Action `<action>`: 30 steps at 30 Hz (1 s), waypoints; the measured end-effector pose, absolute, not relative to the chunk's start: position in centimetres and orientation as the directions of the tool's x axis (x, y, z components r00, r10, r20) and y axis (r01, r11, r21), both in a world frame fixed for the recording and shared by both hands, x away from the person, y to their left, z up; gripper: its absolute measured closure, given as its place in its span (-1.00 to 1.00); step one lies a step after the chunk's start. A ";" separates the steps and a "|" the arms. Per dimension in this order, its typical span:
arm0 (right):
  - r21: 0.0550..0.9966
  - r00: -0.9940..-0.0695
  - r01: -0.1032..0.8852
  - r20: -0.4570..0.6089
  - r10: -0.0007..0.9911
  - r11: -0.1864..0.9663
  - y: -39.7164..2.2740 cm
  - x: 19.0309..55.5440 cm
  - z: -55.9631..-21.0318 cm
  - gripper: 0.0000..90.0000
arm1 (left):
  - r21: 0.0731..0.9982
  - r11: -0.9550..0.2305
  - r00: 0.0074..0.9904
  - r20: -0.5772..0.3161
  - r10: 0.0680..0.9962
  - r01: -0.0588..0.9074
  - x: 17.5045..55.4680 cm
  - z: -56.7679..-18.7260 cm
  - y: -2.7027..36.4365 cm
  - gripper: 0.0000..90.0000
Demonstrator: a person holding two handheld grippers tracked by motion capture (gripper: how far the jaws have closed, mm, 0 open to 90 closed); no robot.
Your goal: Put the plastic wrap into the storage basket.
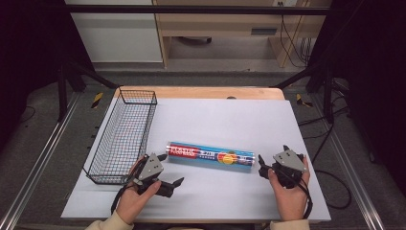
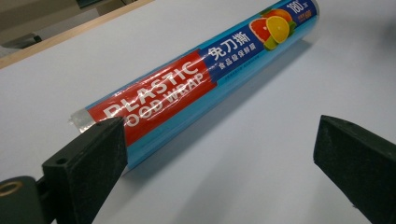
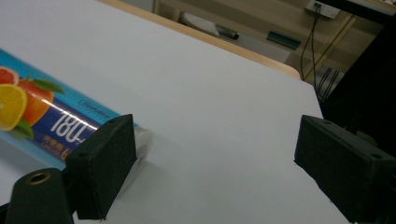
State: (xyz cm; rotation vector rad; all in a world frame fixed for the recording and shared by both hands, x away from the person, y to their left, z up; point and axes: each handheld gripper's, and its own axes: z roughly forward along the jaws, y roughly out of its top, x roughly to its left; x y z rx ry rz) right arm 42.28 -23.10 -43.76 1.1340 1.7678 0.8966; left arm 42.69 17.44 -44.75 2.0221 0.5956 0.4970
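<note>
A roll of plastic food wrap lies on its side near the middle of the desk, a long slim cylinder in glossy blue film with a red panel lettered in white and a picture of cut citrus toward its right end; the film wrinkles and shines at the ends. To its left, just apart from it, stands a wire basket, a long rectangular trough of thin dark mesh with a thicker rim, set lengthwise away from the person. The left tongs sit just in front of the roll's left end, black matte jaws spread wide with nothing between them; in the left gripper view one blocky jaw overlaps the roll's near end. The right tongs sit just beyond the roll's right end, jaws likewise wide and holding nothing. Each carries a grey three-cornered plate and a trailing cable. The desk is topped with a smooth, pale grey matte sheet over a light wooden edge at the far side. Beyond it are a grey floor, pale wooden furniture, dangling black cables and dark frame struts at both sides.
</note>
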 end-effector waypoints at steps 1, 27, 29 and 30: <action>0.874 -0.256 0.340 -0.270 0.928 0.348 -22.9 42.4 -43.8 -0.72 | 0.871 -0.445 0.800 0.111 0.590 0.208 42.7 -44.7 17.5 -0.93; 0.597 -0.715 0.266 -0.405 0.570 0.757 -18.1 47.1 -38.2 -0.75 | 0.869 -0.442 0.788 0.107 0.606 0.223 42.1 -44.5 18.4 -0.93; 0.576 -0.750 0.252 -0.391 0.533 0.778 -17.6 48.2 -38.4 -0.77 | 0.871 -0.441 0.787 0.111 0.607 0.217 42.3 -44.4 18.4 -0.93; 0.581 -0.759 0.249 -0.380 0.529 0.775 -17.4 48.5 -38.5 -0.76 | 0.872 -0.440 0.787 0.111 0.607 0.216 42.3 -44.4 18.4 -0.93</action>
